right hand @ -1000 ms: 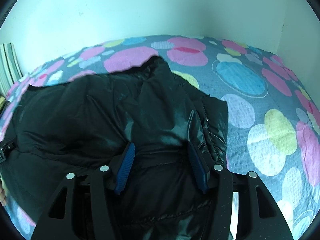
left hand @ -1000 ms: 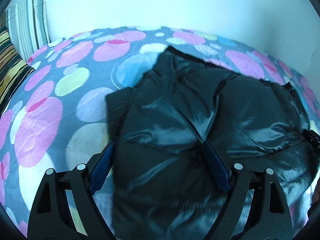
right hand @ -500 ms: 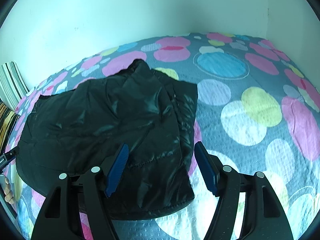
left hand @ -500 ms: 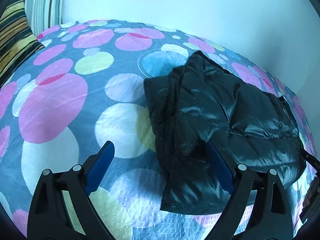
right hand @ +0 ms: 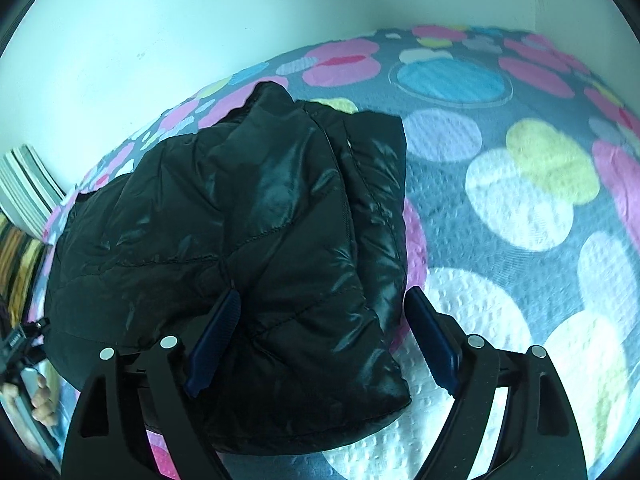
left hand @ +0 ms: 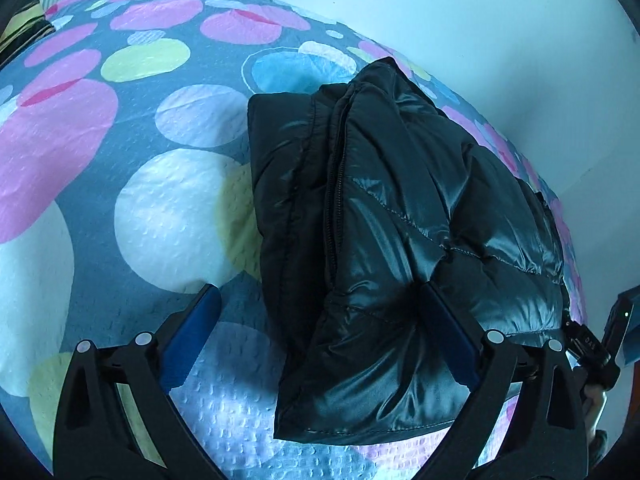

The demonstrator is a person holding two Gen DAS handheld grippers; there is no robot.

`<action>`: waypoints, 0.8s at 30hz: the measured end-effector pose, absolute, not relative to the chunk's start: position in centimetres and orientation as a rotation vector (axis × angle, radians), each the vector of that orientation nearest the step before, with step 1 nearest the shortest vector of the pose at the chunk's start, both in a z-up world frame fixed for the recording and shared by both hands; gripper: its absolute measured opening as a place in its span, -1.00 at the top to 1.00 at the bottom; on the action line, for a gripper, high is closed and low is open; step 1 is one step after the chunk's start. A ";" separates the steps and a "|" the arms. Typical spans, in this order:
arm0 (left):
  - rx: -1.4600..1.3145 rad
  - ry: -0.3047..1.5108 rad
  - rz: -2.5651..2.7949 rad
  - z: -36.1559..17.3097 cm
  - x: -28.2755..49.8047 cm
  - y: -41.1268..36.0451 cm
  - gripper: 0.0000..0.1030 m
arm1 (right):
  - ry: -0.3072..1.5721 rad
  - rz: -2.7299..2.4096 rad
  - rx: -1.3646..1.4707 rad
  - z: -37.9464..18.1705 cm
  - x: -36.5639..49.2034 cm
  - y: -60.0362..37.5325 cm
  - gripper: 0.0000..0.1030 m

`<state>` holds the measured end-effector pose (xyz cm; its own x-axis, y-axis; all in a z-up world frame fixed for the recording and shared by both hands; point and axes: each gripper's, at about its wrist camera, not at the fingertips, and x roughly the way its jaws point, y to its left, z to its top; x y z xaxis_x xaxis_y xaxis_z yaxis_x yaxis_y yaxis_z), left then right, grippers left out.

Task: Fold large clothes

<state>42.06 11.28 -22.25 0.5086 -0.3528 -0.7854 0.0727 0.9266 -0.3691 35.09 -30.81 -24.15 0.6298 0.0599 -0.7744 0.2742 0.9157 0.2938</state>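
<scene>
A shiny black puffer jacket [left hand: 384, 220] lies folded in a compact bundle on the spotted bedspread [left hand: 120, 160]. My left gripper [left hand: 320, 340] is open, its jaws wide apart over the jacket's near left edge, holding nothing. In the right wrist view the jacket [right hand: 240, 240] fills the left and middle. My right gripper [right hand: 324, 340] is open, its jaws on either side of the jacket's near right corner, holding nothing.
A white wall [left hand: 440, 8] runs behind the bed. Striped pillows [right hand: 28, 192] lie at the bed's far left end. The other hand-held gripper and a hand [right hand: 24, 376] show at the left edge of the right wrist view. Bare bedspread [right hand: 520, 240] lies right of the jacket.
Both grippers have pulled back and up from the jacket, then eased in closer again. The jacket stays folded on the bed. Both jaws stay open.
</scene>
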 end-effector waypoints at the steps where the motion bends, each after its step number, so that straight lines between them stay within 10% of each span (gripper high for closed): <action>1: -0.293 1.004 -0.260 -22.2 42.0 11.1 -0.89 | 0.892 -0.122 0.422 -24.3 35.2 -30.9 -0.60; 5: -0.305 1.001 -0.315 -21.9 42.0 10.3 -0.24 | 0.907 -0.103 0.447 -24.6 35.3 -30.9 -0.48; 12: -0.245 0.957 -0.317 -20.8 41.6 9.3 0.32 | 0.876 -0.108 0.406 -23.9 34.9 -29.7 -0.05; 24: -0.182 0.918 -0.316 -19.5 40.7 9.0 0.55 | 0.829 -0.124 0.379 -22.9 34.3 -28.7 0.36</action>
